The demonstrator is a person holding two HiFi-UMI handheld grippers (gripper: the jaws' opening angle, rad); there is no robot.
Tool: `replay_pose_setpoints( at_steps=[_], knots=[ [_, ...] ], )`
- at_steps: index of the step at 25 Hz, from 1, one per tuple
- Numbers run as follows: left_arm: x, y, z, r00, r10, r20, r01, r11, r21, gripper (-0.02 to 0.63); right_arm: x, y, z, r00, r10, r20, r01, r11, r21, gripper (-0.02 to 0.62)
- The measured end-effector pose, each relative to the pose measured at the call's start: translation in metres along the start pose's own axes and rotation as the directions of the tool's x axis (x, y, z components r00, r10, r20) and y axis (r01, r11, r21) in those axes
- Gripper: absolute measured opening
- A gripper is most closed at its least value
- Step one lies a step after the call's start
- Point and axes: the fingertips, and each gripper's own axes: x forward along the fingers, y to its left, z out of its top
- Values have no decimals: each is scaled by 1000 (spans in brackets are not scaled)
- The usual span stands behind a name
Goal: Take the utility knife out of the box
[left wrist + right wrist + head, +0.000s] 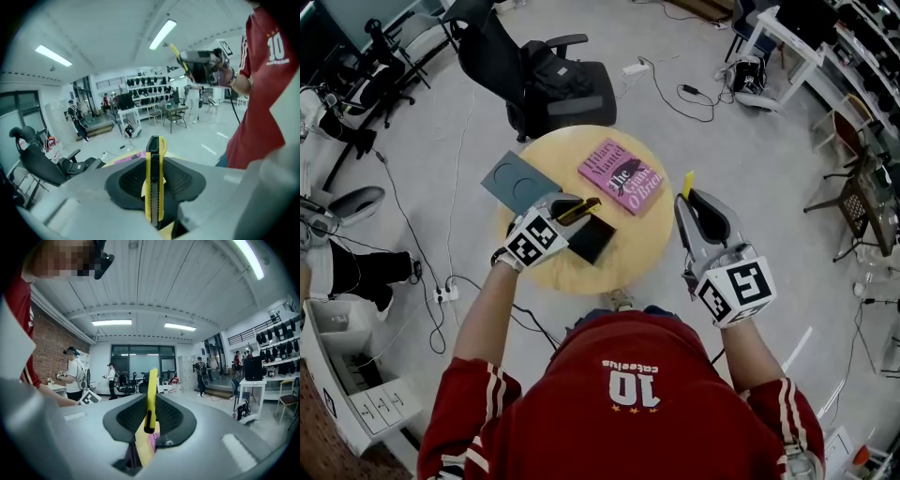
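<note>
Over the left part of the round wooden table (pixel 647 251), my left gripper (pixel 573 208) is shut on a yellow and black utility knife (pixel 580 211). The left gripper view shows the knife (pixel 154 180) standing upright between the pads, lifted off the table. A black box (pixel 592 240) lies on the table just right of that gripper. Its dark teal lid (pixel 517 181) lies further left. My right gripper (pixel 694 201) hangs over the table's right edge, shut on a thin yellow piece (pixel 687 183). That piece (pixel 151 397) stands on edge between its pads.
A pink book (pixel 622 175) lies at the back of the table. A black office chair with a backpack (pixel 551 82) stands behind the table. Cables and a power strip (pixel 445 293) run across the floor at the left. Desks and chairs line the room's edges.
</note>
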Motion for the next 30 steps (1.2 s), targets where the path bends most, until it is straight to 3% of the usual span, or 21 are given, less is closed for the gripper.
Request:
replay_pose_setpoints(
  at_steps=[3,6,9,13,15,18,21,26,30],
  knots=[
    [-40,-2,38,987,85,135,-79,996,-48,128,0,14,11,1000,13,25,-13,1000,-4,46],
    [-78,-5,71,955,166,245,-146,984,-98,129,-3,26,22,998,21,52,-21,1000,-4,46],
    [-115,-8,99,904,241,352,-184,965,-189,128,-6,37,31,997,24,76,-23,1000,-8,46],
    [-162,-10,119,819,355,451,-246,927,-283,128,-12,51,41,994,16,105,-15,1000,-13,46],
    [-184,-7,123,767,429,477,-289,895,-341,129,-12,57,44,993,15,116,-13,1000,-15,46],
    [-216,-5,127,681,549,485,-355,826,-437,128,-14,67,49,991,19,130,-17,1000,-16,46],
    [-242,-9,131,619,627,472,-414,772,-483,127,-18,73,55,989,12,145,-11,1000,-14,46],
    [-269,-9,135,563,680,469,-462,730,-504,128,-20,73,64,984,-18,178,19,1000,-2,46],
    [-280,-7,134,541,699,468,-467,712,-524,128,-22,74,66,984,-24,178,25,1000,-3,44]
  ],
)
